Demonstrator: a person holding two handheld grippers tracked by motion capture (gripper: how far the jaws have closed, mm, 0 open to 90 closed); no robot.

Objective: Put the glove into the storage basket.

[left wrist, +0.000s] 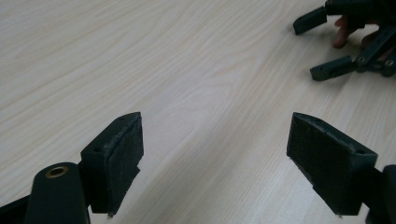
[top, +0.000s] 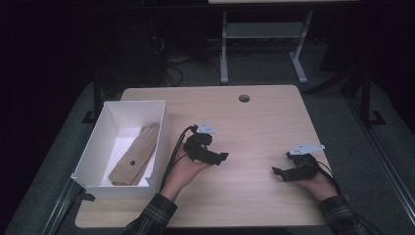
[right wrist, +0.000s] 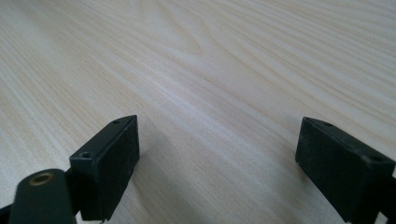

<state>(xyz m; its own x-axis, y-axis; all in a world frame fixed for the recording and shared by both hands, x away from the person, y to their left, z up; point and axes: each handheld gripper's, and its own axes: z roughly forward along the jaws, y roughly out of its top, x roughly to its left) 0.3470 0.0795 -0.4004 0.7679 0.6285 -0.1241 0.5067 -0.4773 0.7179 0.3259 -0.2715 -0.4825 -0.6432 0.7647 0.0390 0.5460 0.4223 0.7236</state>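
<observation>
Step in hand: you rest both grippers low over the bare desk (top: 254, 122), with nothing between the jaws; I judge this as a pause at the end or the start of a cycle, because the brown cloth (top: 134, 155) lies already inside the white box (top: 93, 147).
Left gripper (top: 219, 157): its jaws are spread wide and hold nothing; in the left gripper view you see plain wood between the two pads.
Right gripper (top: 278, 172): its jaws are released too, wide apart, with wood grain between them in the right gripper view.
Brown cloth: it lies flat and long on the box floor, near the wall next to your left hand, behind the left jaws and to their side, since they point toward the right gripper.
Box: it stands just beside your left forearm, well apart from the right jaws.
Next move: if the cloth must come out, you need to turn the left jaws toward the box, lift them over its wall, then go down on the cloth.
</observation>
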